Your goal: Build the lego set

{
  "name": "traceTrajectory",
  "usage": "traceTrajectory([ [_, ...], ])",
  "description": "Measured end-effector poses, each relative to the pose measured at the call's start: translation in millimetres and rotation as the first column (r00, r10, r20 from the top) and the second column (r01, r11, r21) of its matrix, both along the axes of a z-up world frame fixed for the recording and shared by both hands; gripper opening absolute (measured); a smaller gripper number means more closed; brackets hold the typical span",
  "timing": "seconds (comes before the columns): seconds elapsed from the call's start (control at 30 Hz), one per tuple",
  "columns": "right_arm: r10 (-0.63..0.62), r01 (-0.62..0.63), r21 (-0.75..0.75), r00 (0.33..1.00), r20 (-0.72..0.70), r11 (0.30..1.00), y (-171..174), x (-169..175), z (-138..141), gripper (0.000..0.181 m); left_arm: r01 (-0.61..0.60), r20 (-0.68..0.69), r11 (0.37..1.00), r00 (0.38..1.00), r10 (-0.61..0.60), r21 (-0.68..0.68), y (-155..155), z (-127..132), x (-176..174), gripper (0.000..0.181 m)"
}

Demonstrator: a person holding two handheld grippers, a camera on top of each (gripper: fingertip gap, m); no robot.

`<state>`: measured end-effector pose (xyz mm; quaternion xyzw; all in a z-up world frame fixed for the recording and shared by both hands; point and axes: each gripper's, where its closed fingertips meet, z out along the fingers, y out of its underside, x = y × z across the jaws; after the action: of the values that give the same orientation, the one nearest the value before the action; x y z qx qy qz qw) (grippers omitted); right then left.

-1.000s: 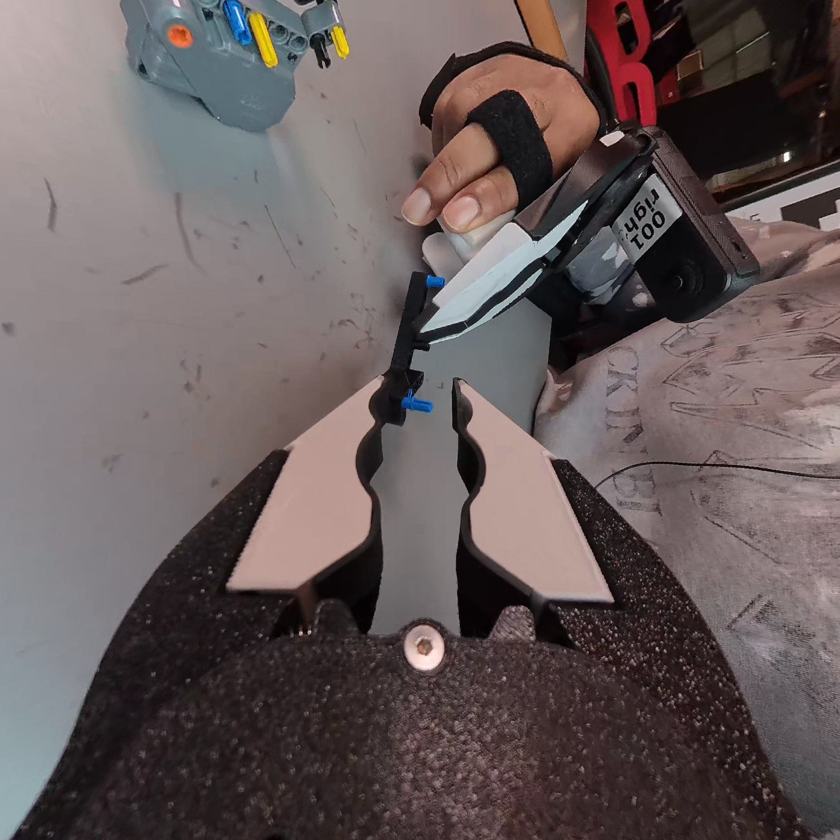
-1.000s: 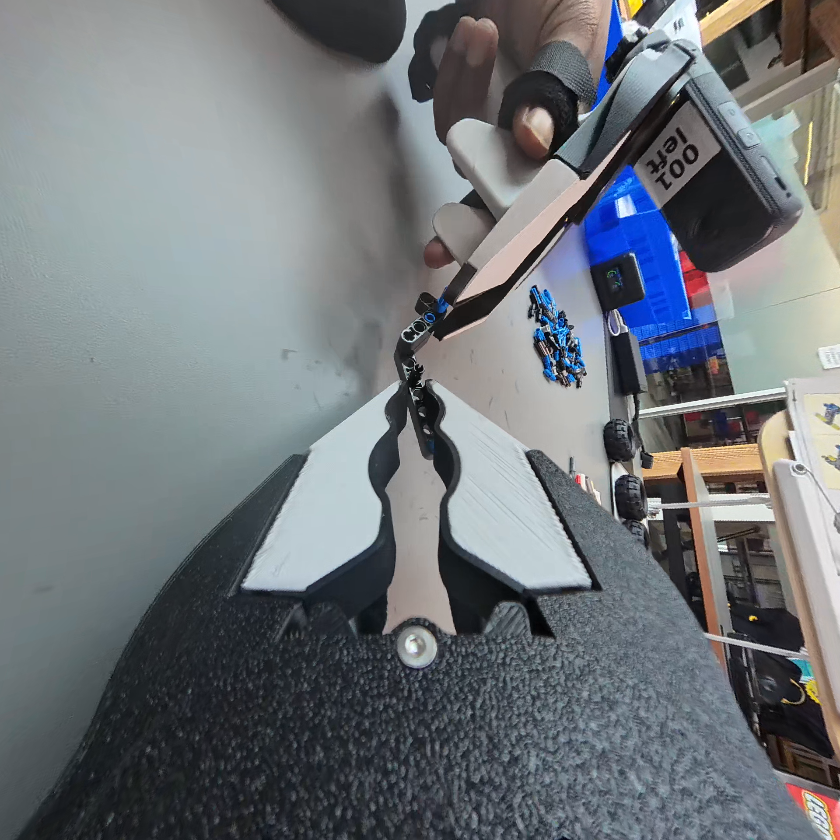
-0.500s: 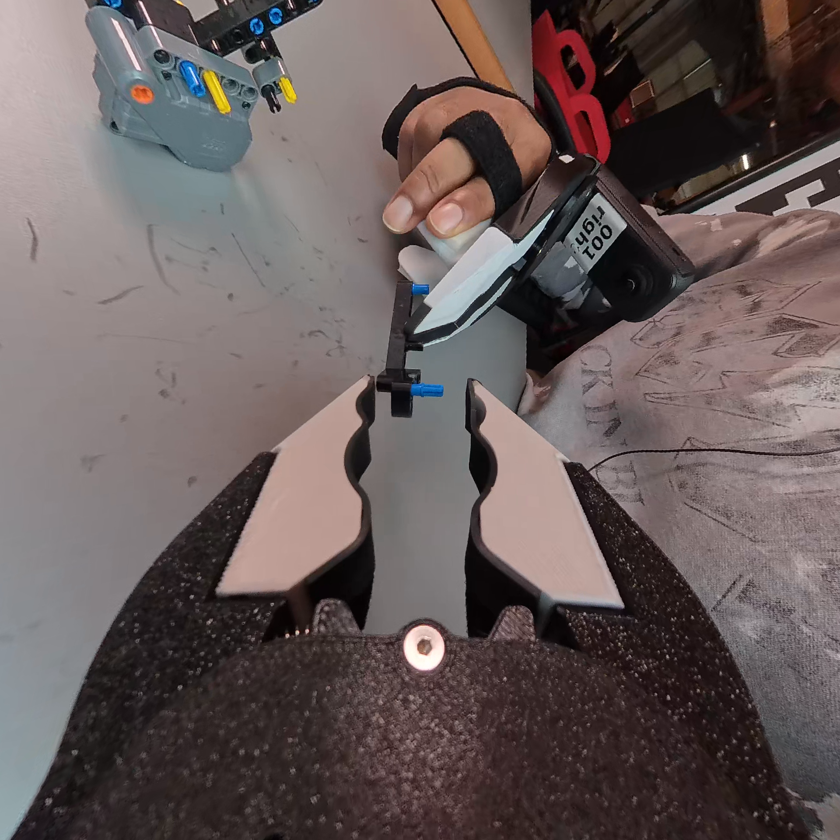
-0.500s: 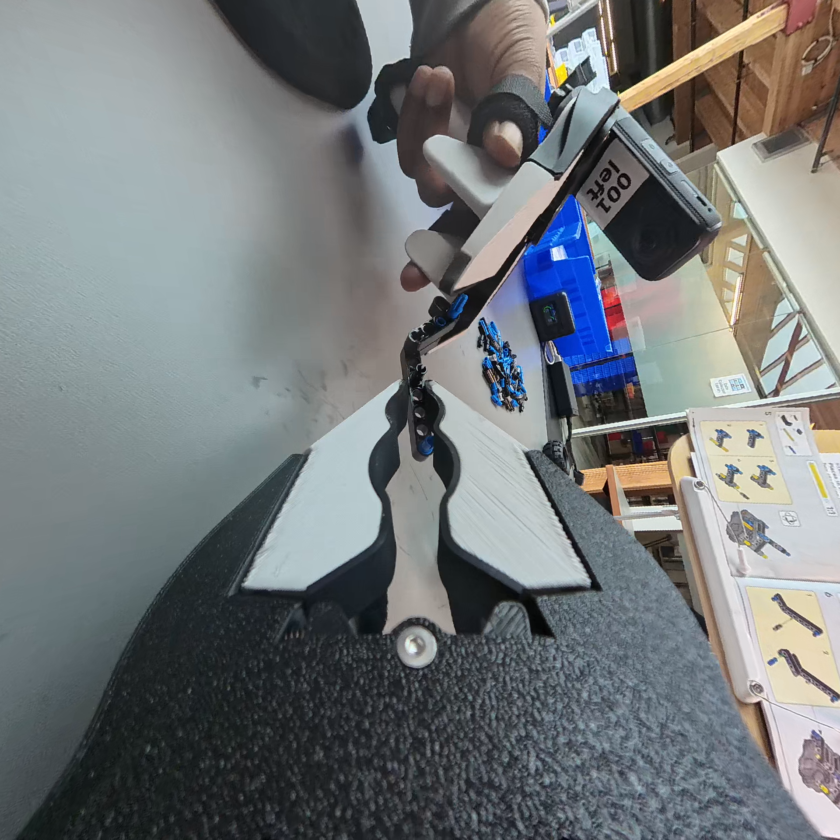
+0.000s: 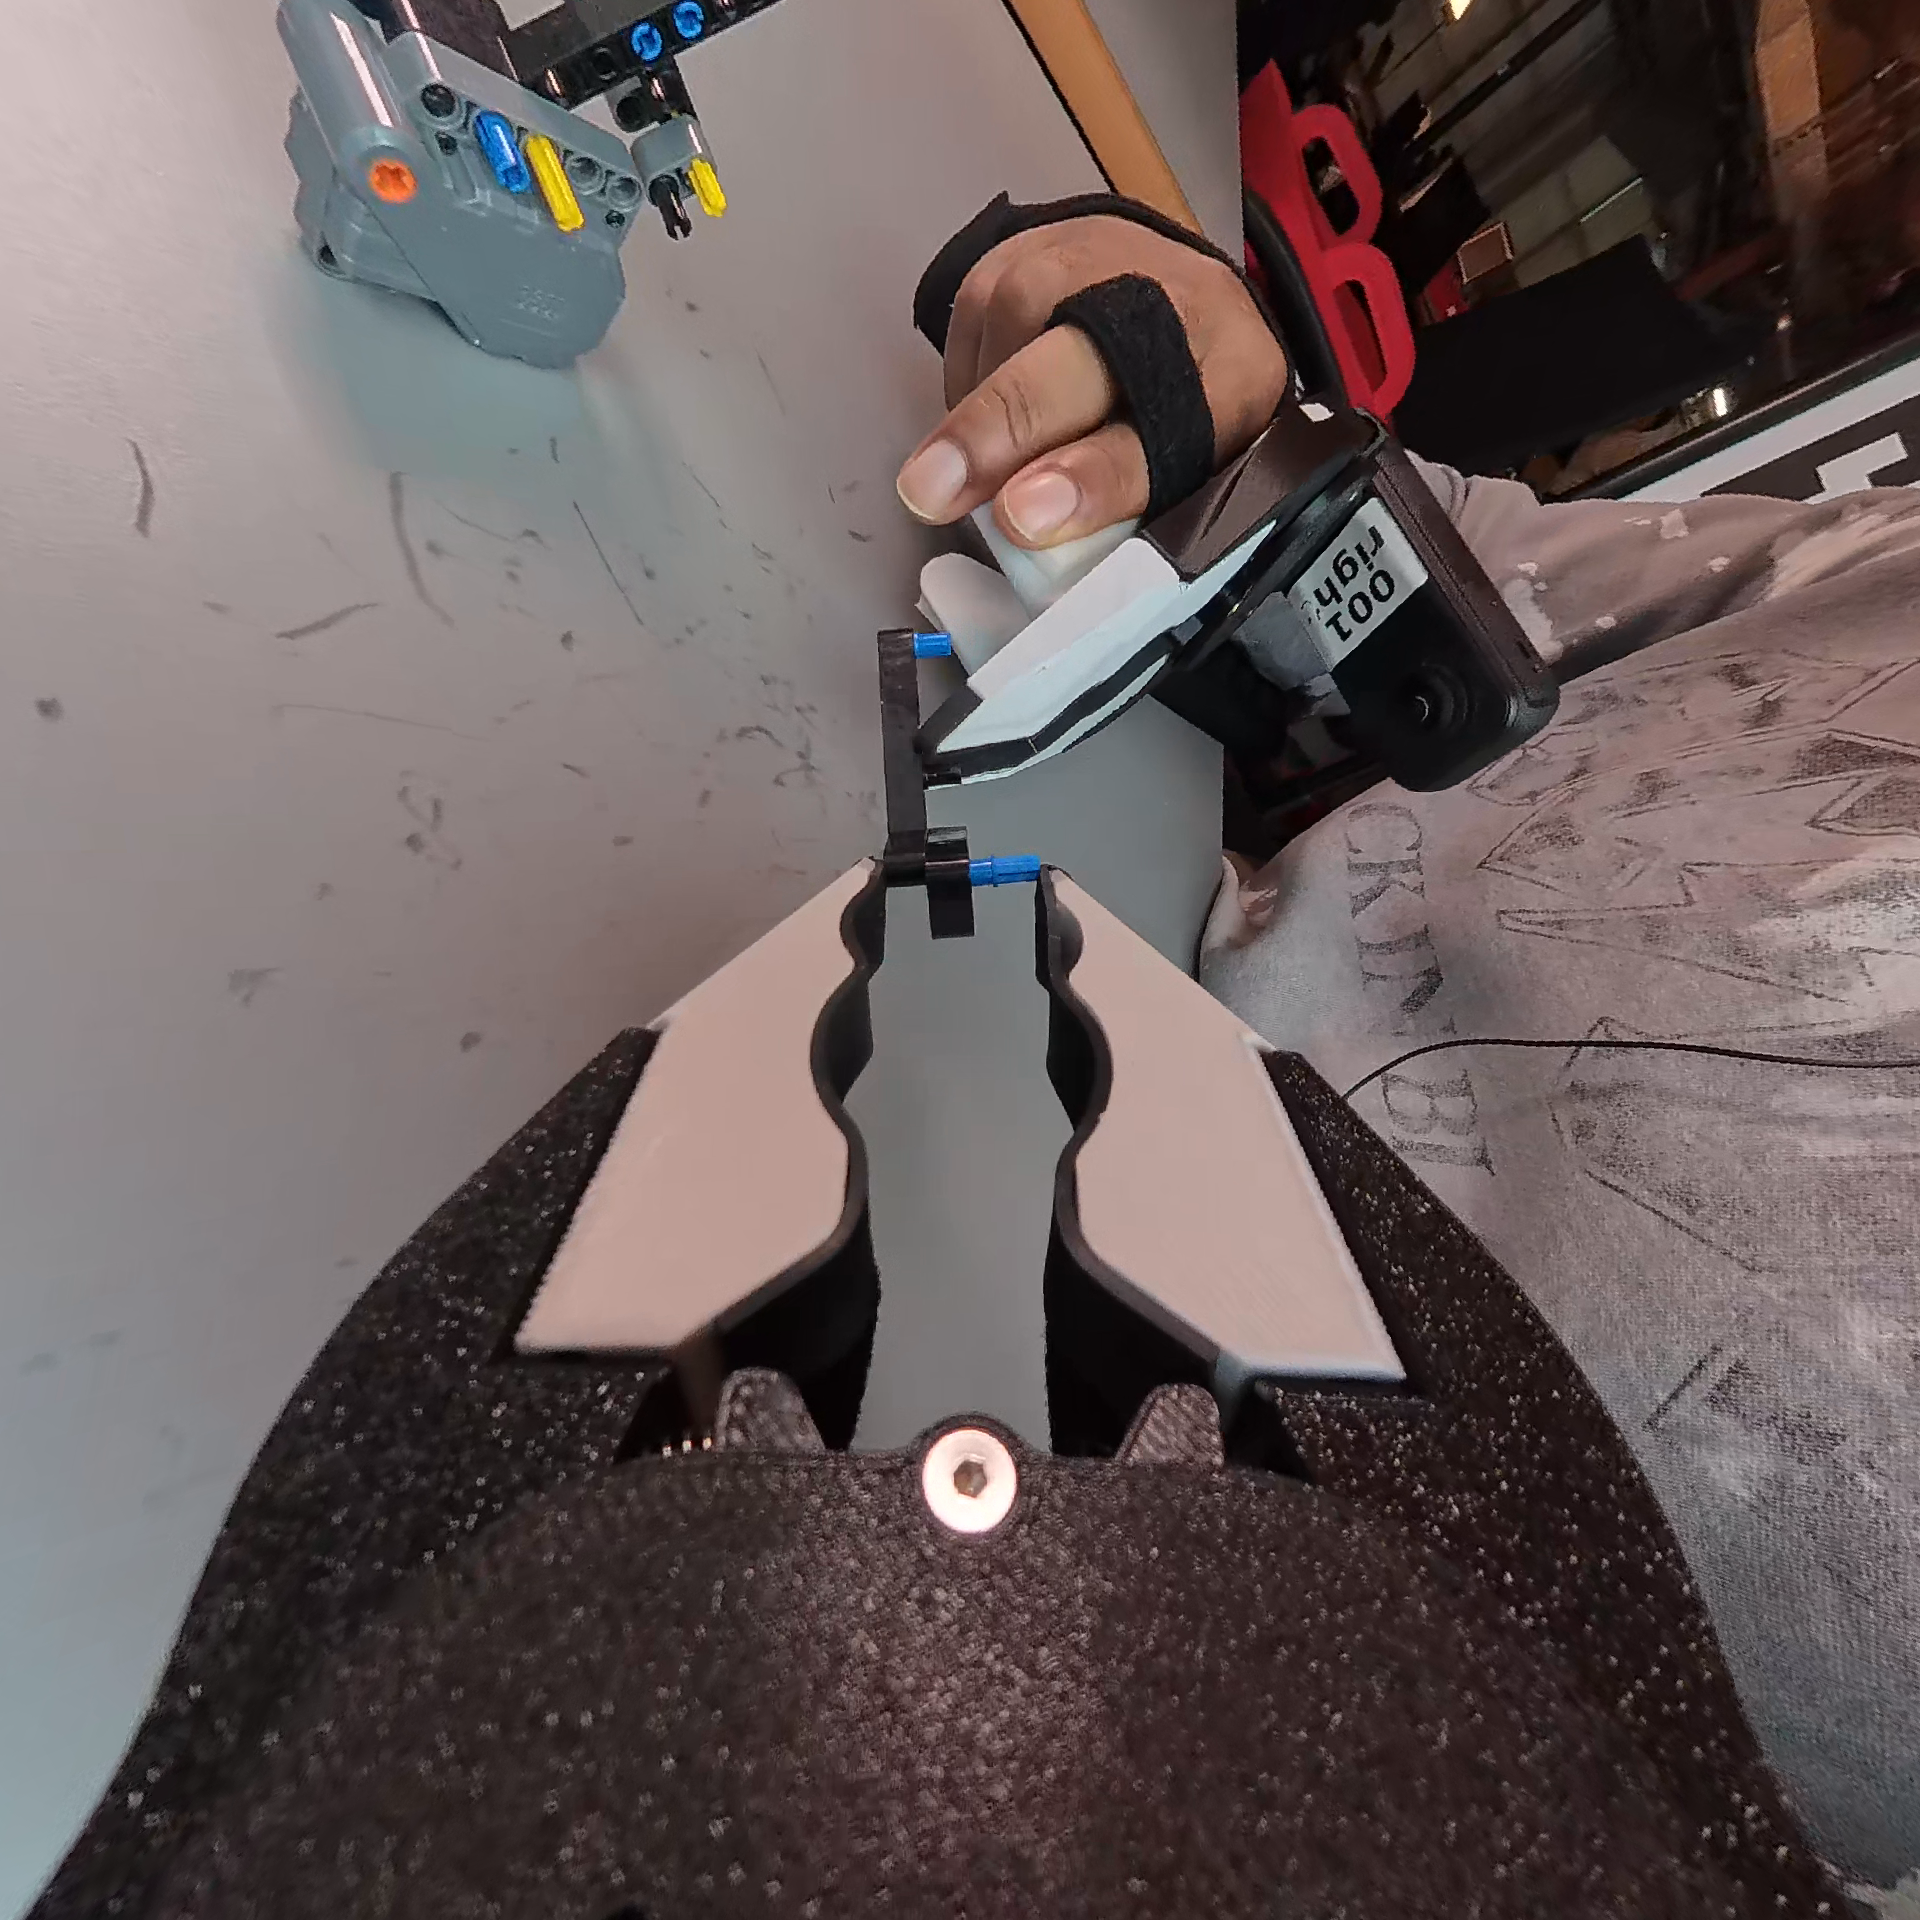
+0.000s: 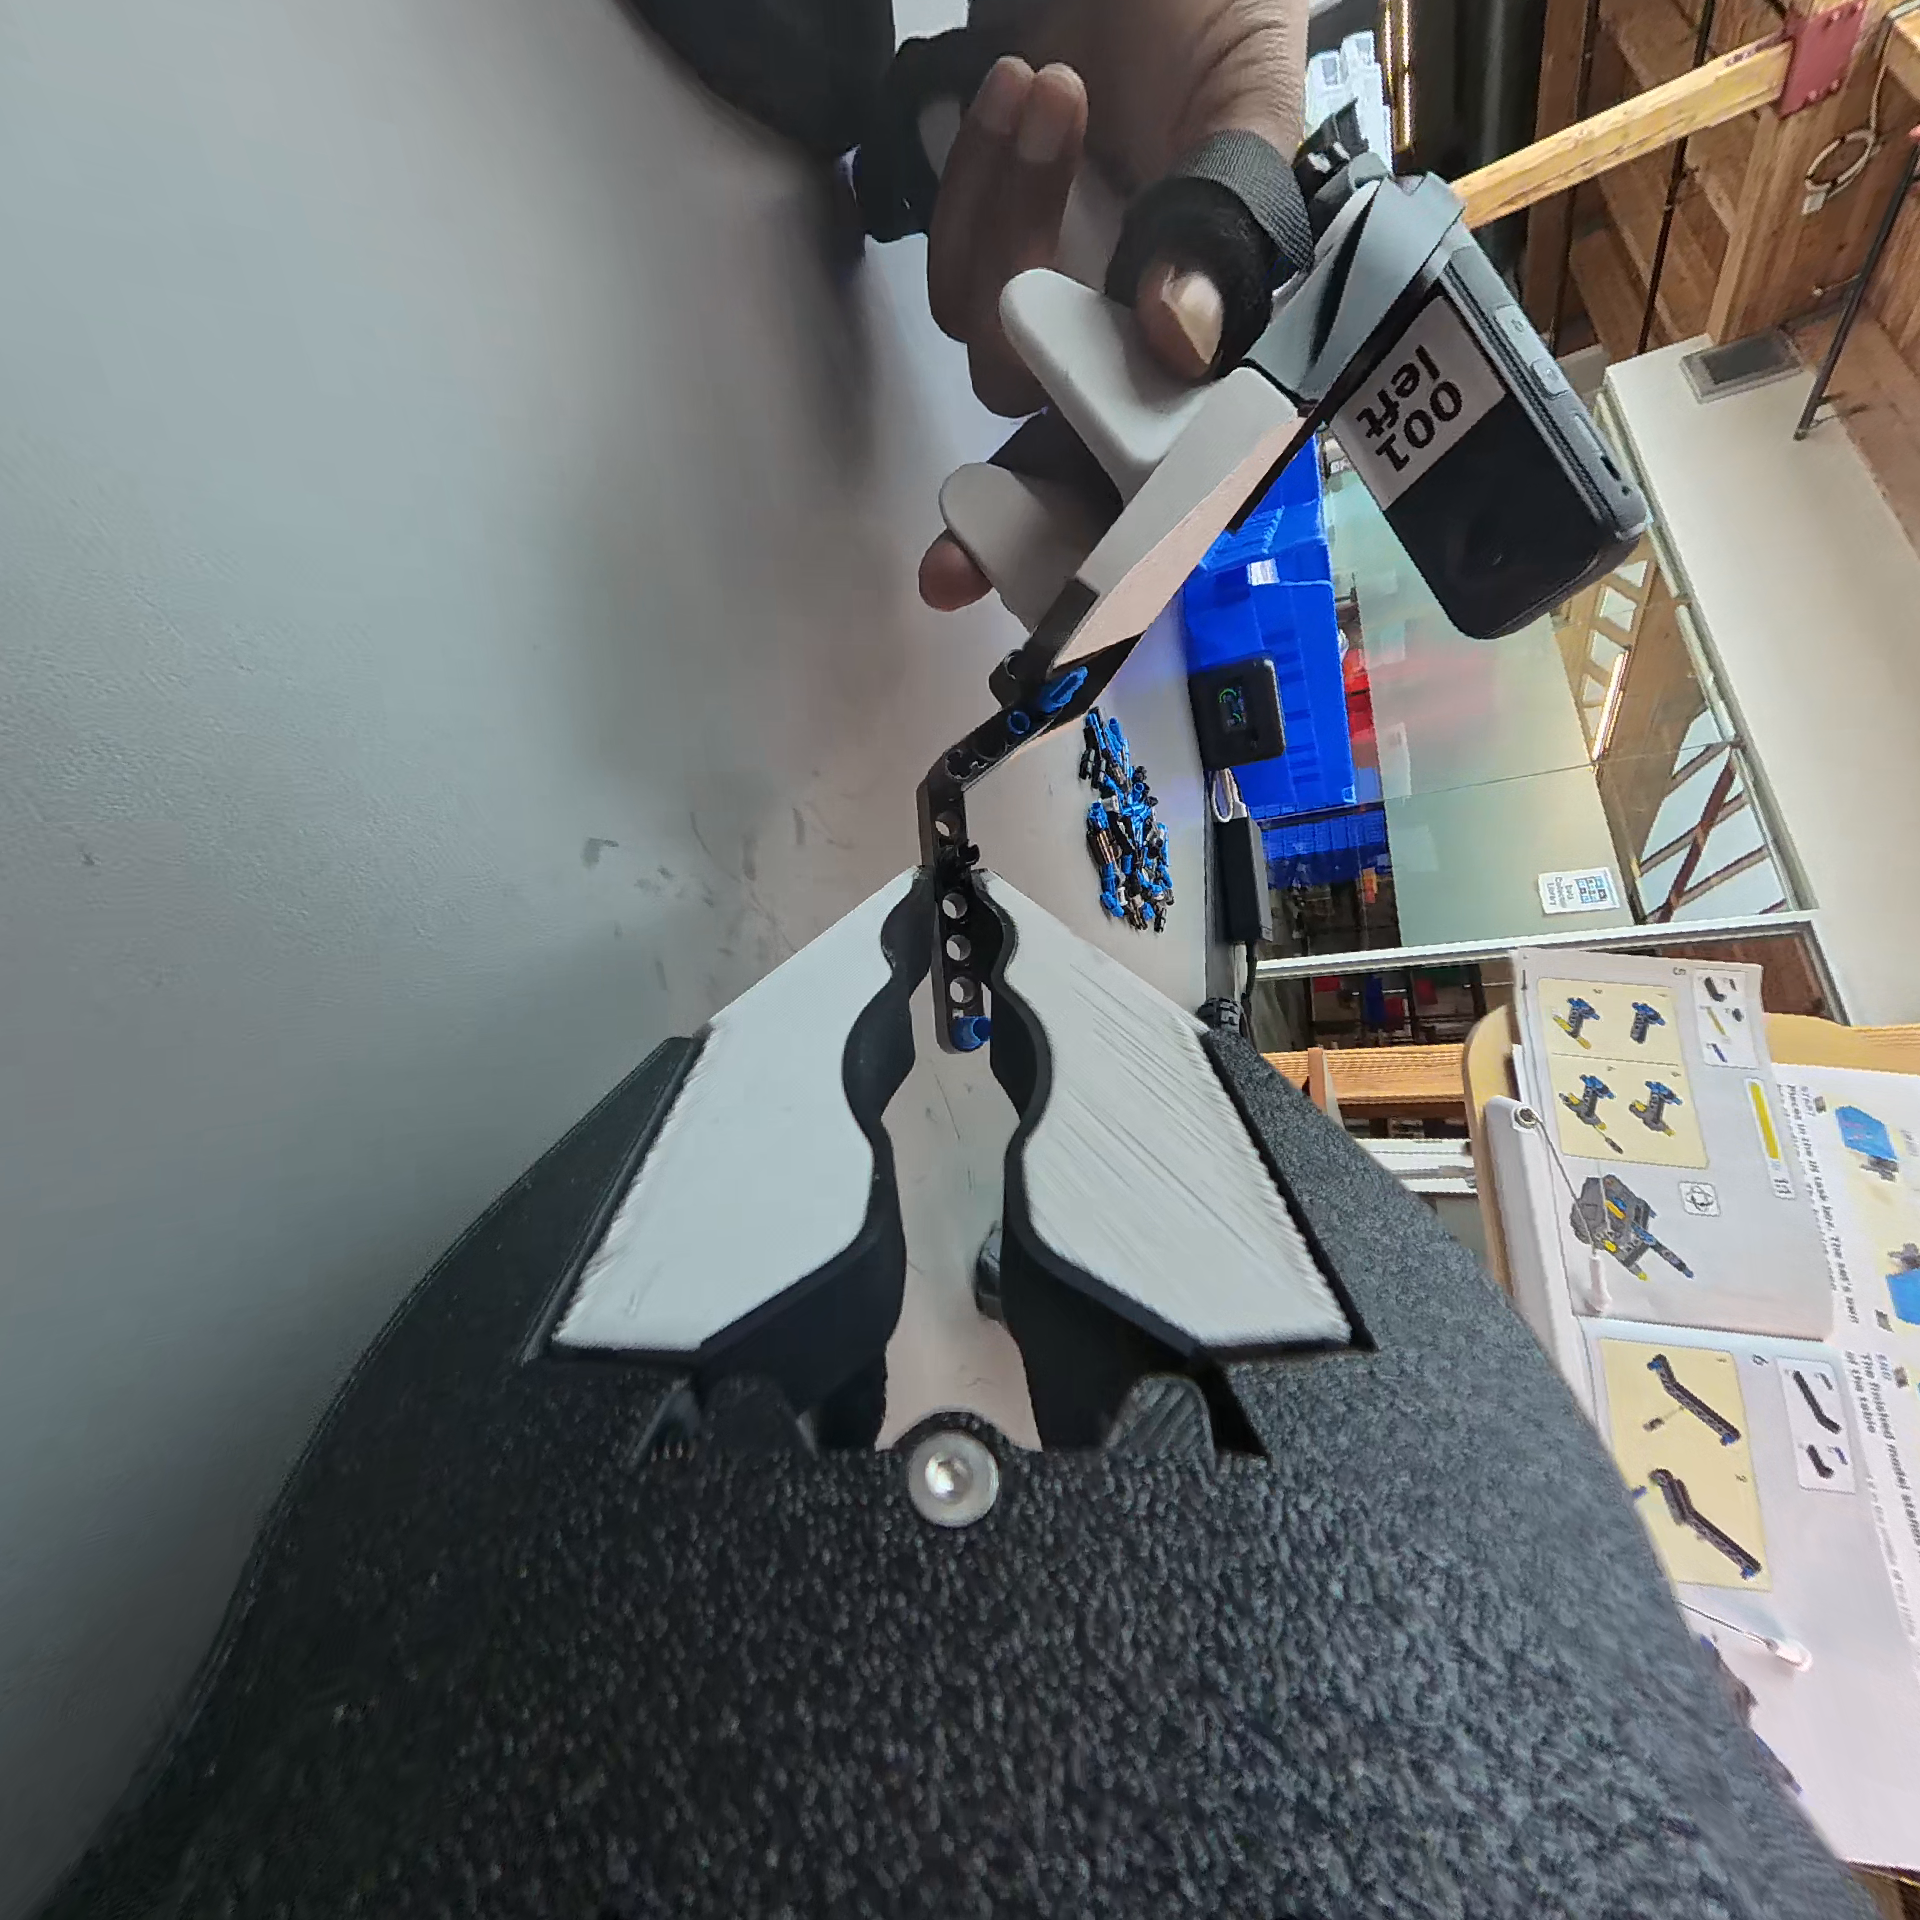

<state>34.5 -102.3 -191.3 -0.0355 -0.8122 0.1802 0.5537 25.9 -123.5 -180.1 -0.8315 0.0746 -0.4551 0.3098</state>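
Observation:
A bent black beam (image 6: pixel 948 831) is held off the grey table (image 5: pixel 312 727). My right gripper (image 6: pixel 951 883) is shut on its straight lower part; a blue pin (image 6: pixel 971 1031) sits at that end. In the left wrist view the beam (image 5: pixel 899 748) stands upright, with the right gripper (image 5: pixel 930 750) holding its middle. My left gripper (image 5: pixel 958 873) straddles the beam's lower end. One fingertip touches the beam, the other touches the tip of a blue pin (image 5: pixel 1003 864) sticking out through a small black connector (image 5: pixel 948 883). Another blue pin (image 5: pixel 932 644) sits at the top end.
A grey motor block with blue and yellow pins (image 5: pixel 457 229) lies on the table at the far left. A pile of blue and black pins (image 6: pixel 1127 831), a small black device (image 6: pixel 1236 712) and an open instruction booklet (image 6: pixel 1662 1195) are at the right. Less than 4 cm separates the two grippers' tips.
My left gripper opened wider, then narrowed around the beam end, so the blue pin now sits between its fingertips. The right gripper kept hold of the beam.

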Motion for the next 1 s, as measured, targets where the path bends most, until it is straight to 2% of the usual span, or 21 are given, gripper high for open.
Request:
traceTrajectory([
  [0.27, -0.024, 0.025, 0.013, 1.0, -0.001, 1.0, 4.1, -3.0, -3.0, 0.007, -0.016, 0.015, 1.0, 1.0, 0.016, 0.004, 2.2, 1.8, 0.7, 0.038],
  [0.57, -0.032, 0.033, 0.045, 0.999, -0.017, 0.998, 4.8, -3.5, -2.6, 0.007, -0.055, 0.024, 0.998, 0.998, 0.056, -0.025, 7.7, -0.4, -2.6, 0.028],
  [0.73, -0.036, 0.038, 0.048, 0.999, -0.036, 0.998, 5.5, -3.8, 0.7, 0.007, -0.049, -0.016, 0.999, 0.999, 0.049, -0.005, 6.8, -1.2, -3.6, 0.023],
  [0.9, -0.041, 0.044, 0.051, 0.997, -0.064, 0.998, 6.7, -4.8, 5.6, 0.007, -0.031, -0.101, 0.996, 0.994, 0.04, 0.087, 7.4, 2.0, -4.3, 0.024],
  [0.93, -0.045, 0.049, 0.058, 0.996, -0.073, 0.997, 7.2, -5.4, 6.6, 0.007, -0.041, -0.122, 0.993, 0.991, 0.055, 0.112, 8.8, 4.0, -5.9, 0.04],
  [0.97, -0.048, 0.052, 0.056, 0.996, -0.08, 0.997, 7.7, -6.1, 8.0, 0.007, -0.051, -0.156, 0.989, 0.985, 0.073, 0.14, 10.6, 5.3, -8.4, 0.071],
  [1.0, -0.055, 0.058, 0.043, 0.995, -0.085, 0.997, 9.0, -6.7, 10.0, 0.007, -0.048, -0.195, 0.985, 0.978, 0.08, 0.165, 11.0, 5.8, -10.5, 0.085],
])
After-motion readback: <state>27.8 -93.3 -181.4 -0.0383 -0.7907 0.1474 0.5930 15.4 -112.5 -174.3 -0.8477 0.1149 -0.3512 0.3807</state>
